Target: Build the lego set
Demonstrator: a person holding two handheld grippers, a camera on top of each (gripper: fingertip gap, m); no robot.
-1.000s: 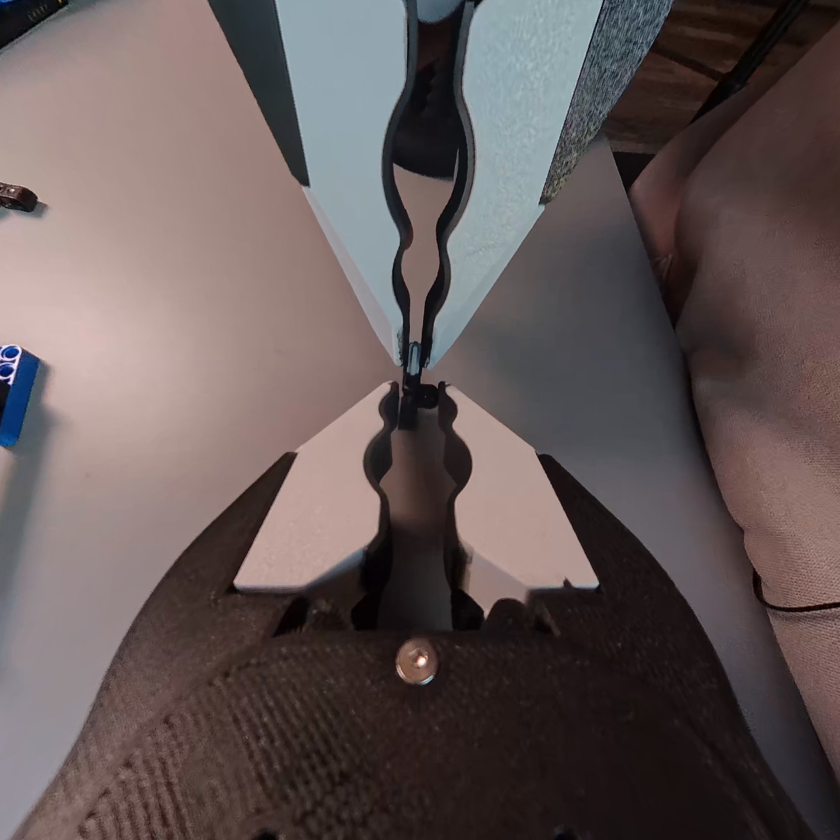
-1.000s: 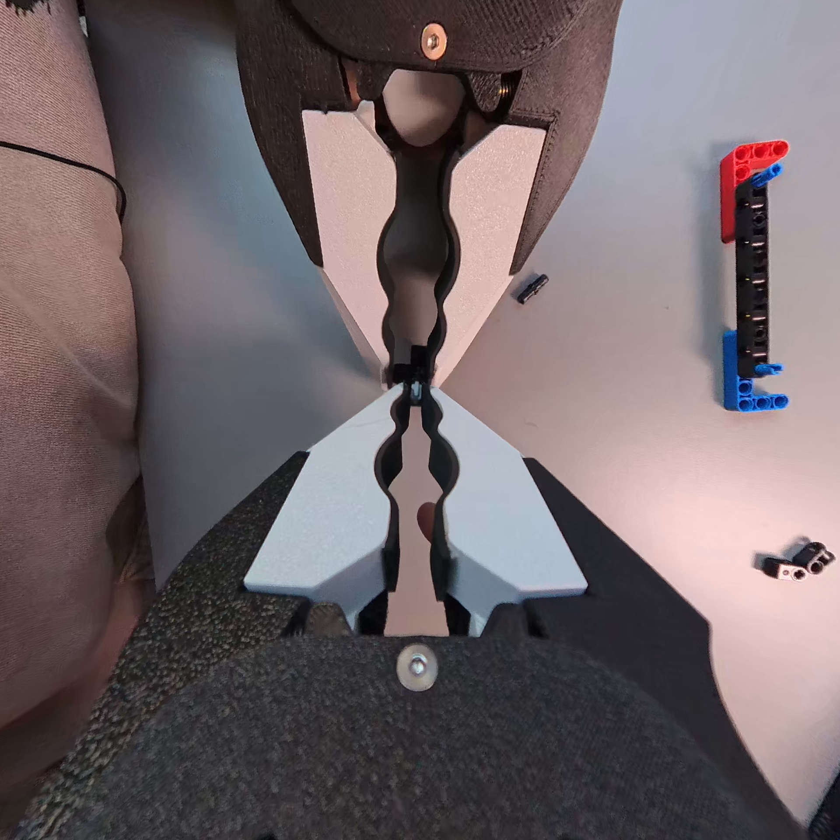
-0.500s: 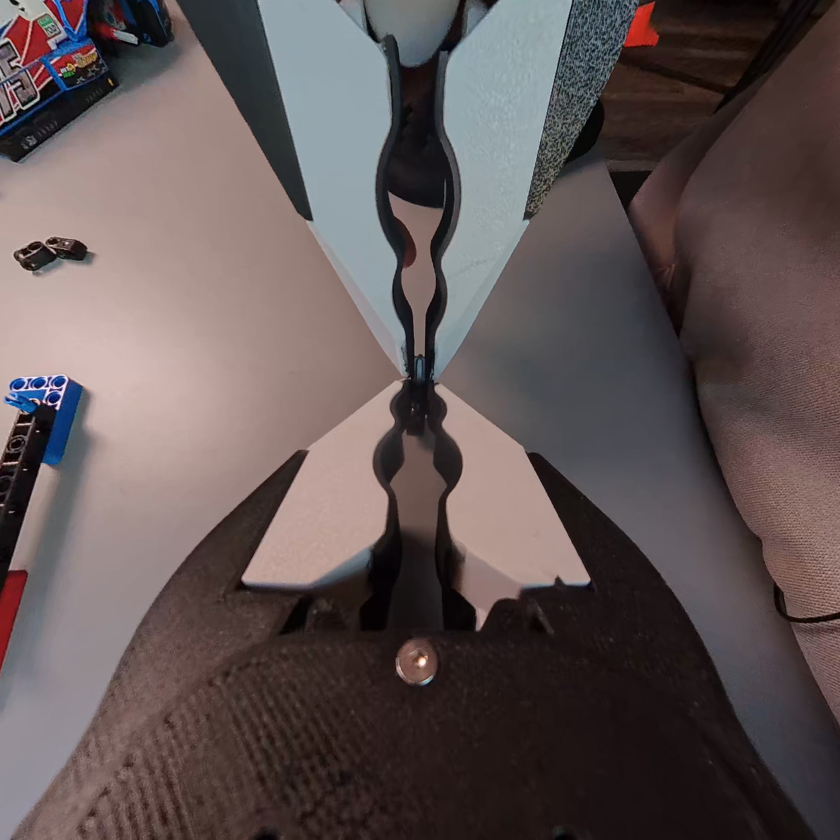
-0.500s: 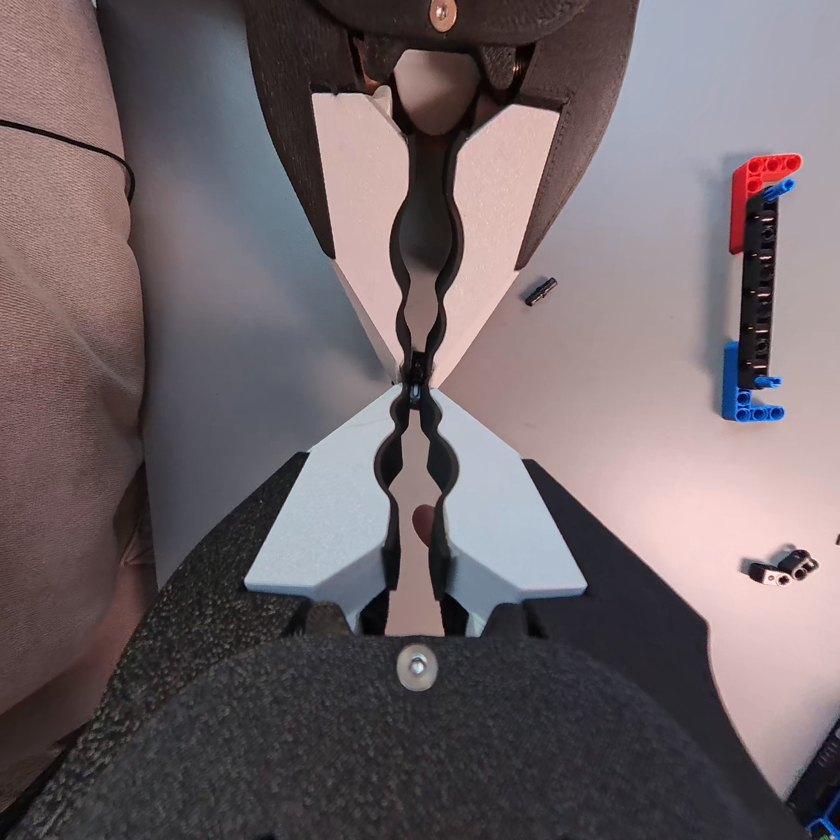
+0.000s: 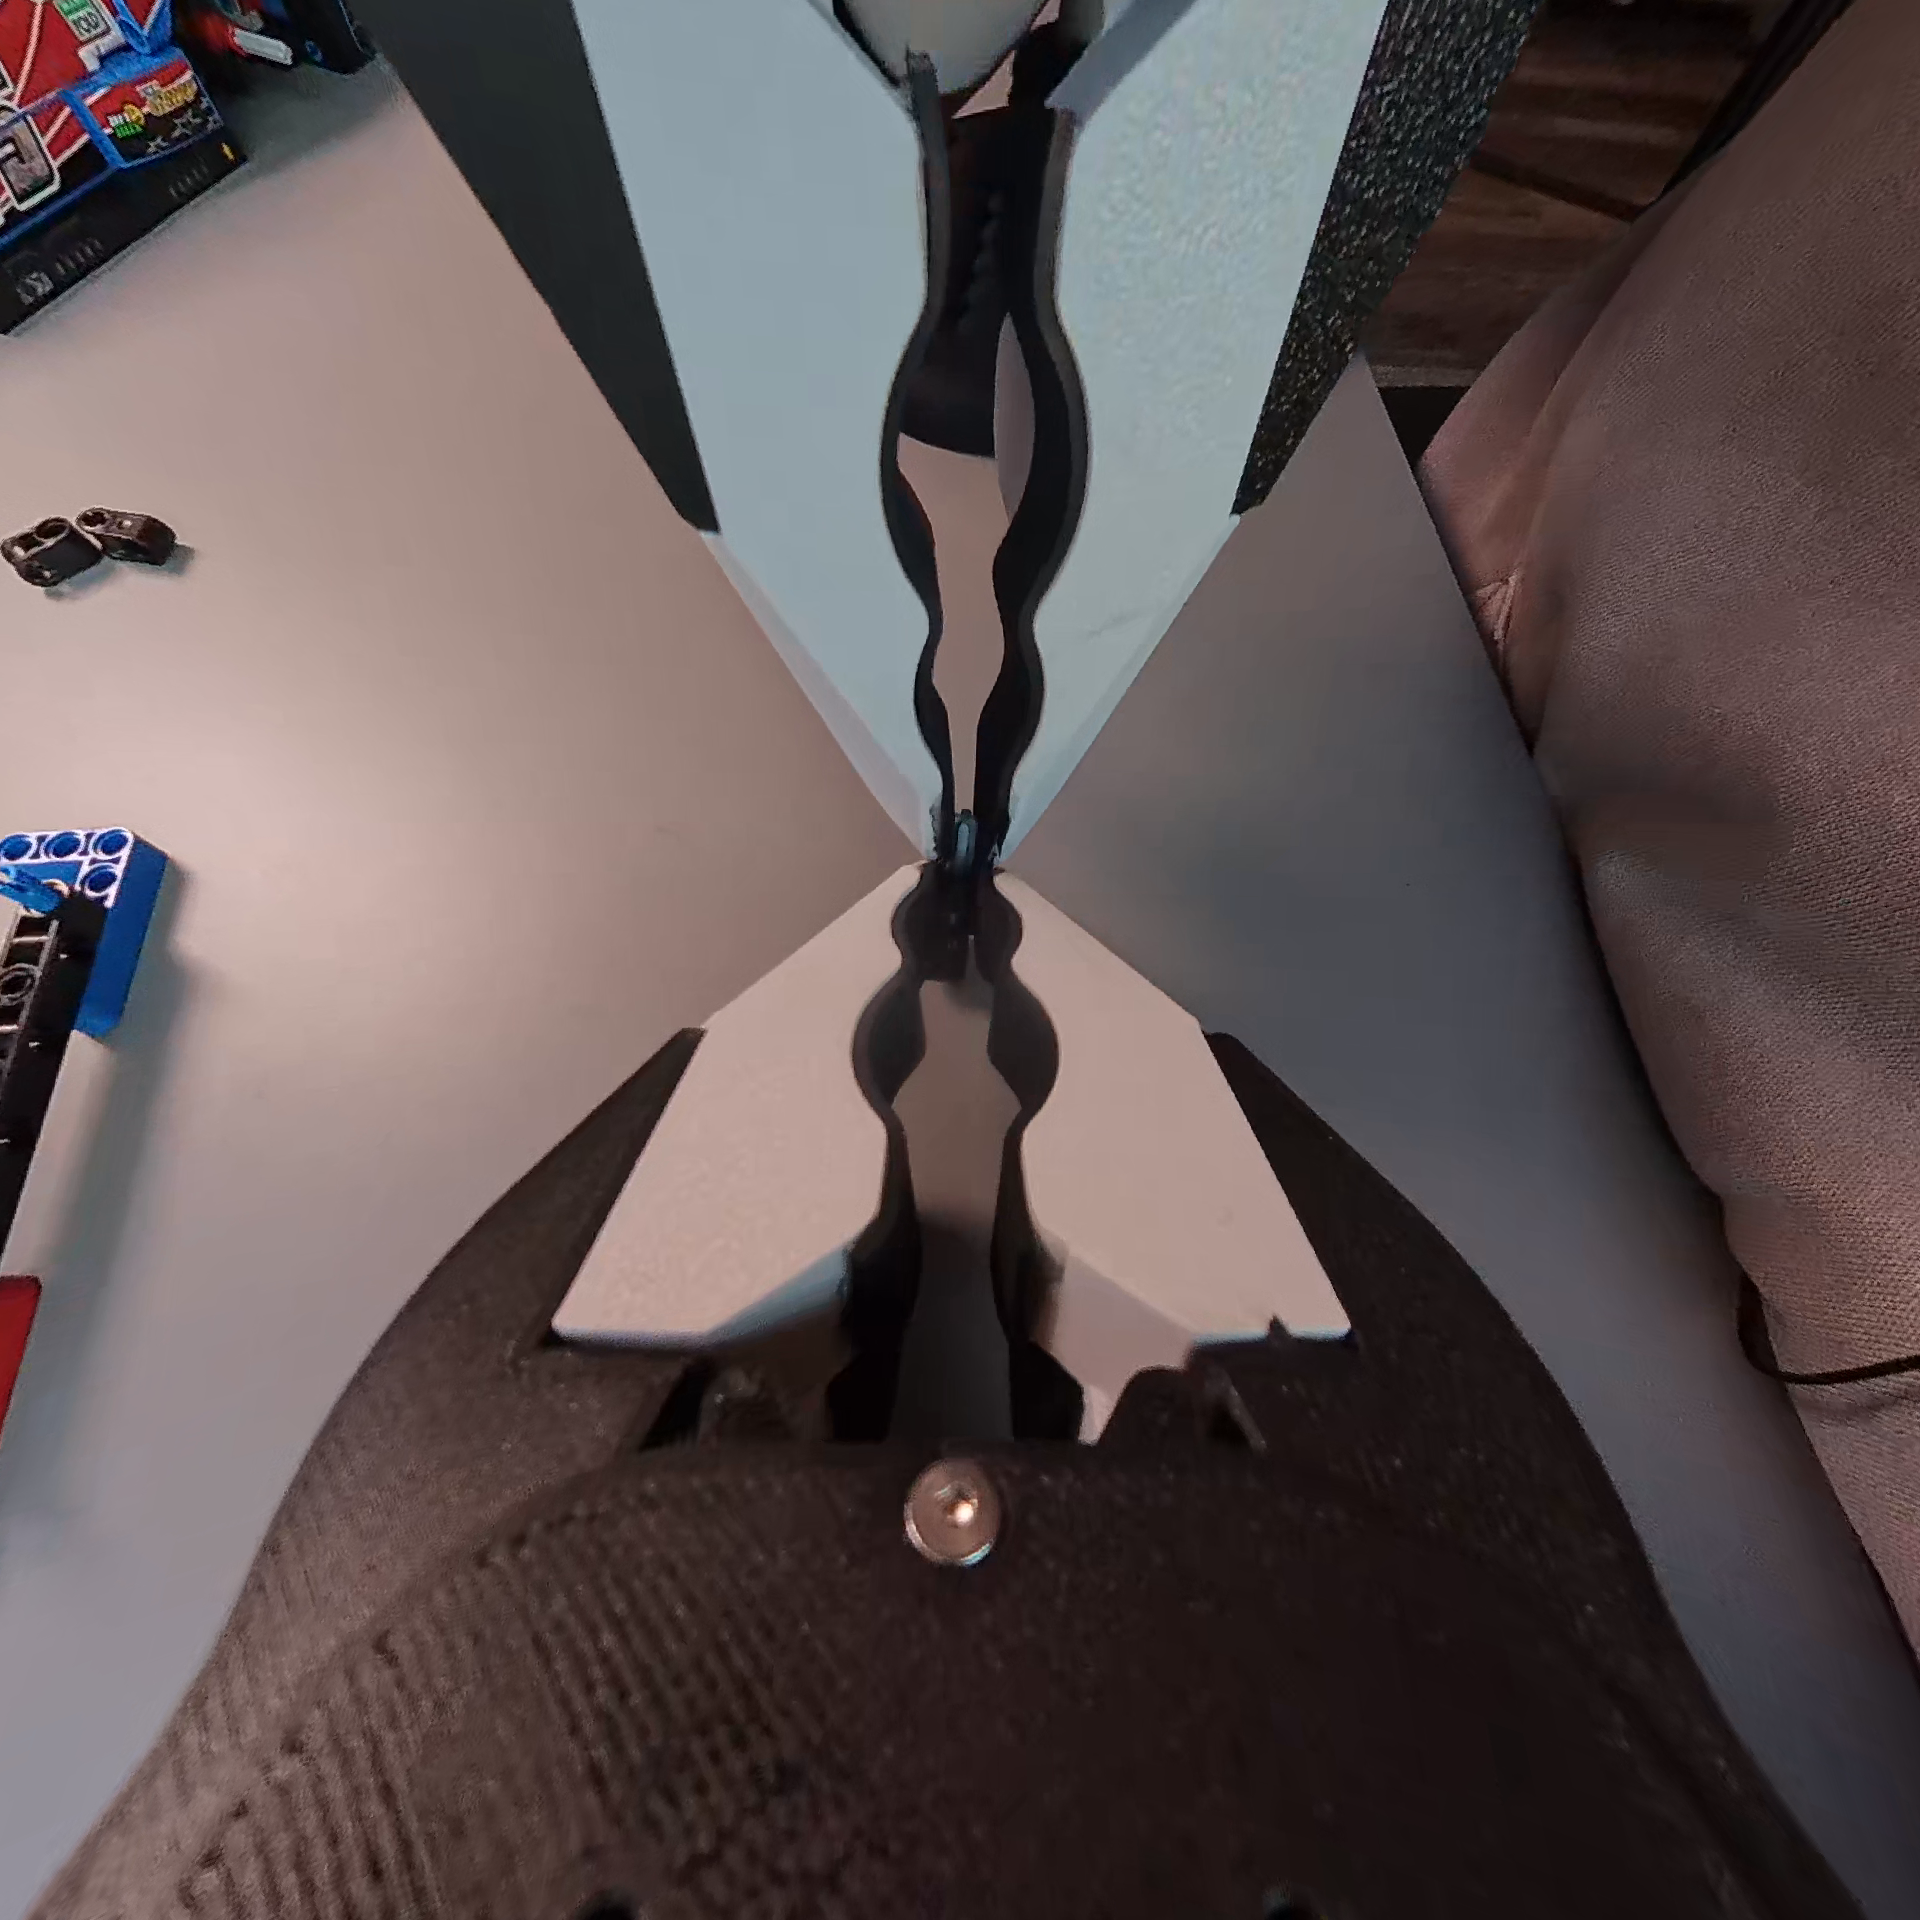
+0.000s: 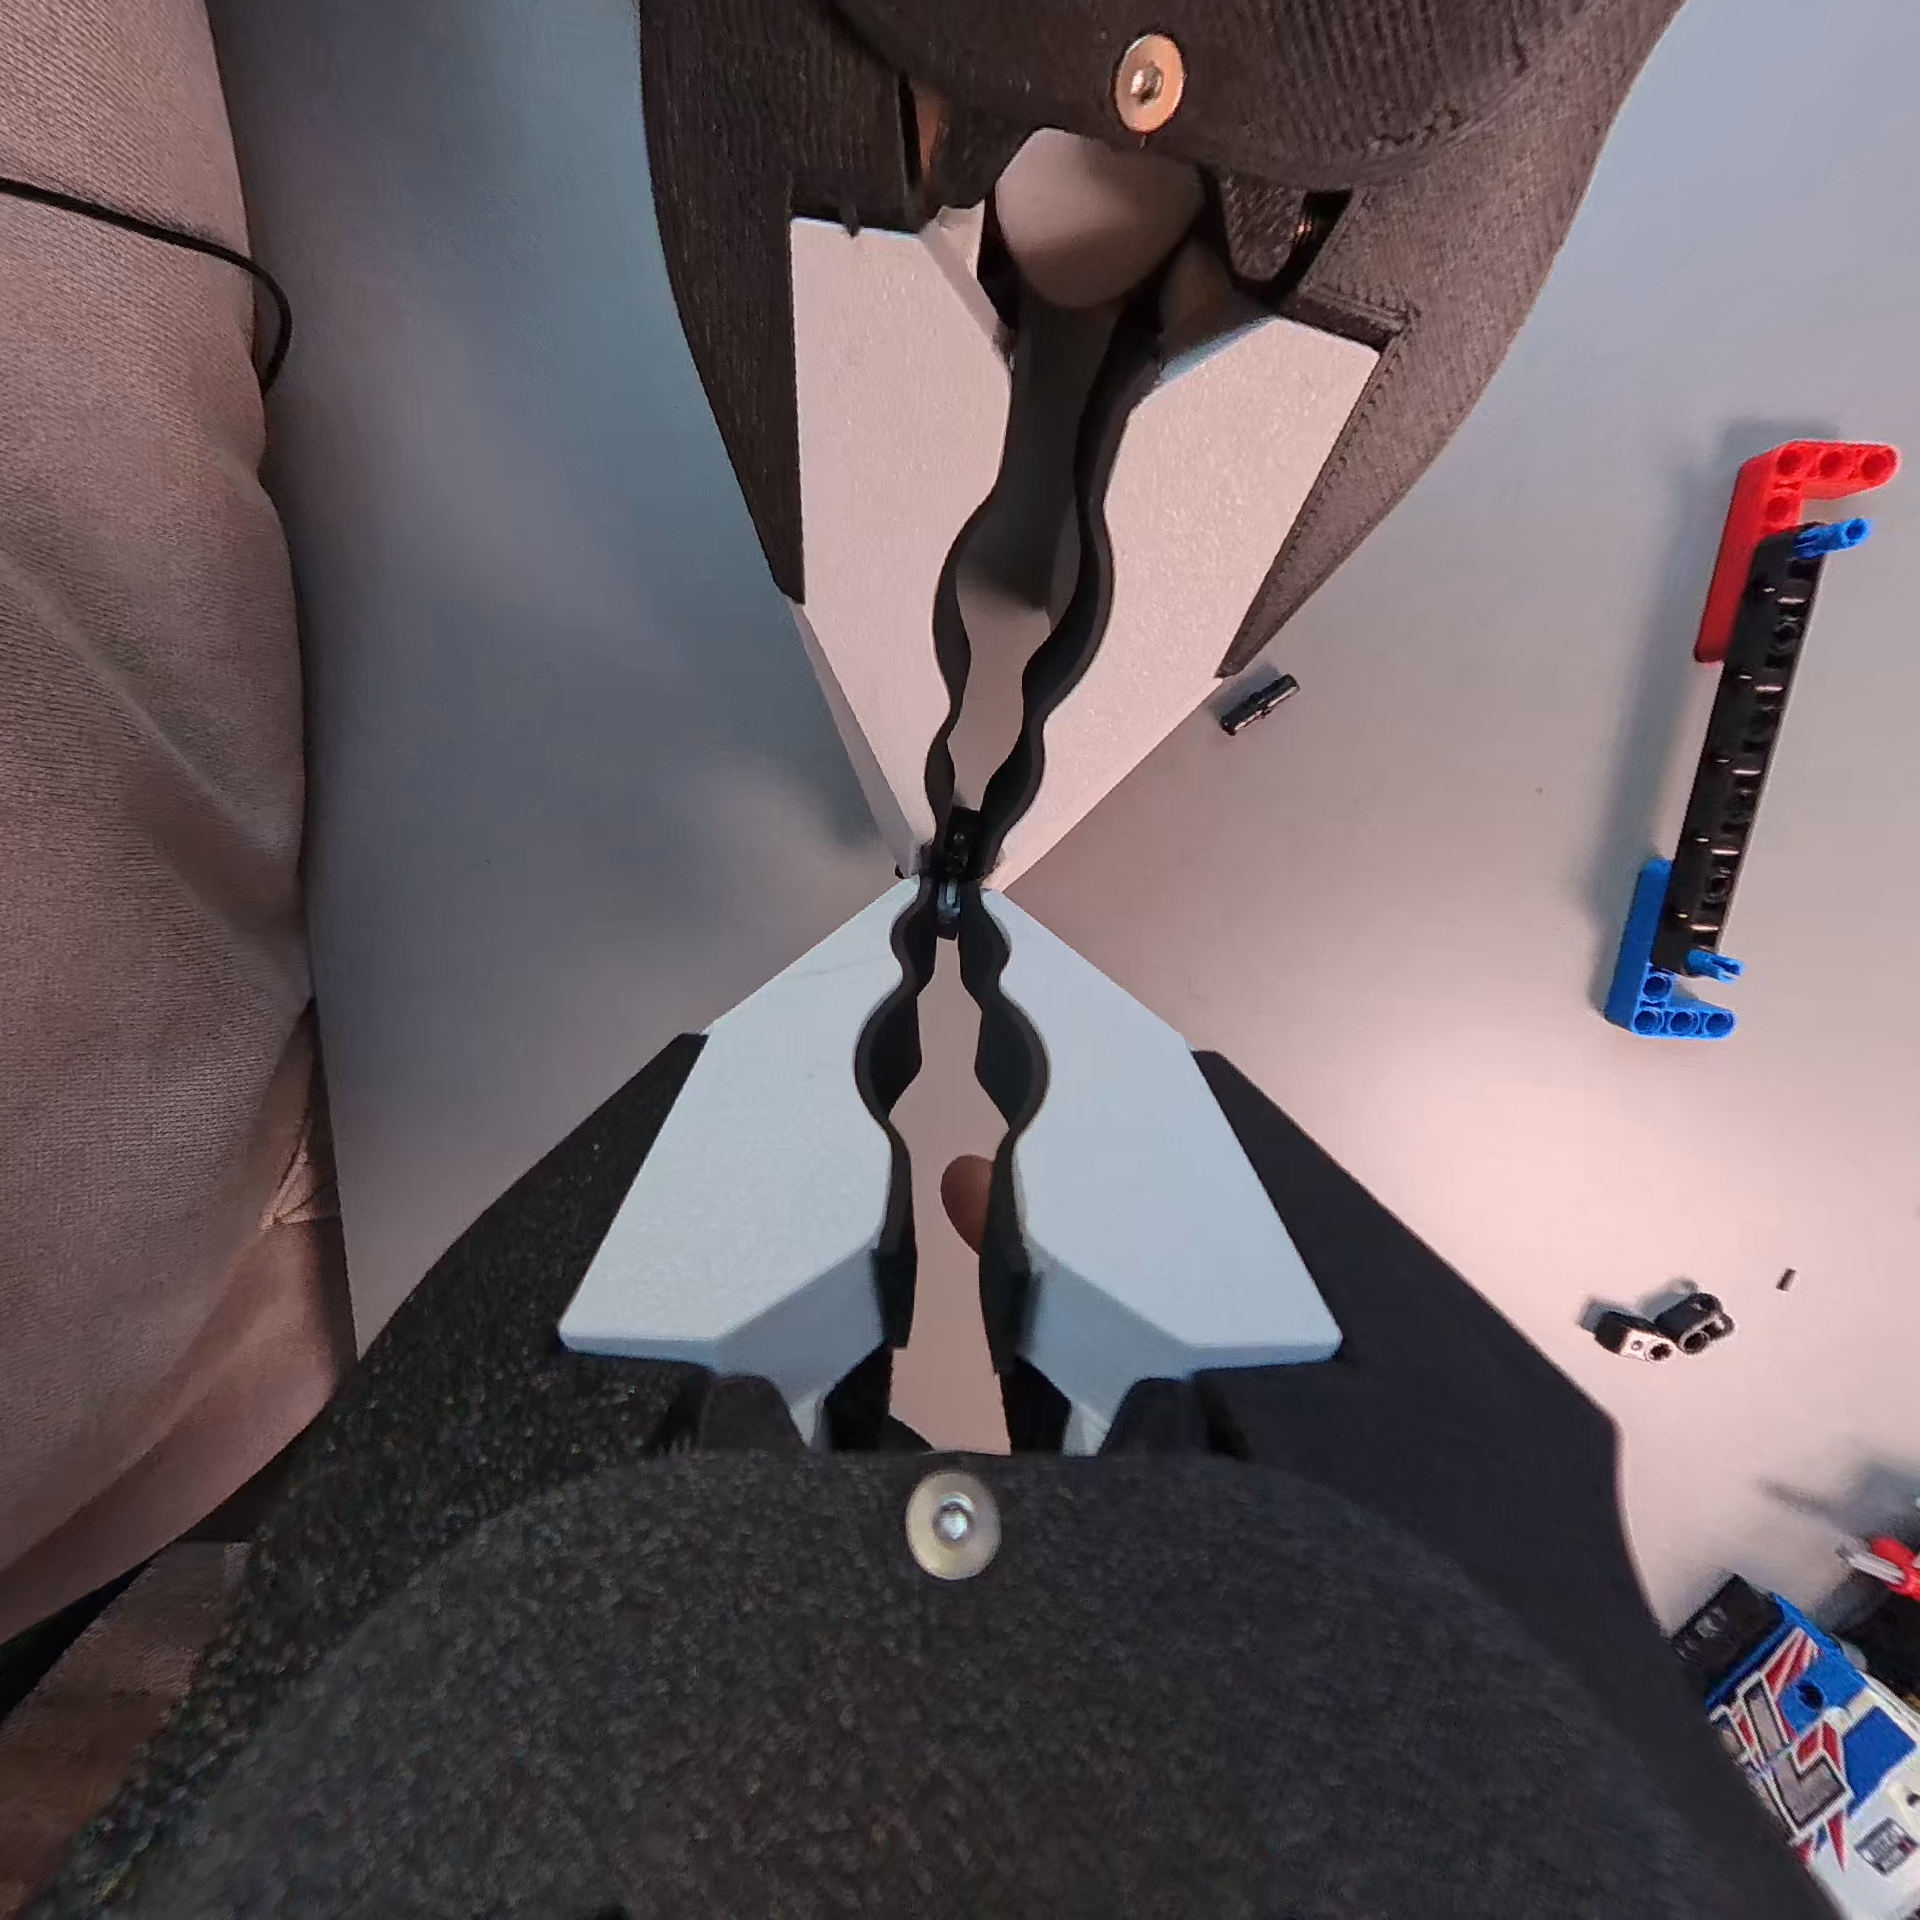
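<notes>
Over table (image 5: 436, 727), L gripper (image 5: 961, 914) & R gripper (image 6: 948, 914) meet tip-to-tip, each pinching prob. small black pin.

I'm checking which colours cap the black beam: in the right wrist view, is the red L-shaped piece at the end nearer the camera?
No, the red L-shaped piece sits at the far end of the black beam; the blue one is nearer.

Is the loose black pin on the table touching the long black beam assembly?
Apart. The right wrist view shows bare table between the black pin and the black beam assembly; the pin lies well to the beam's left.
</notes>
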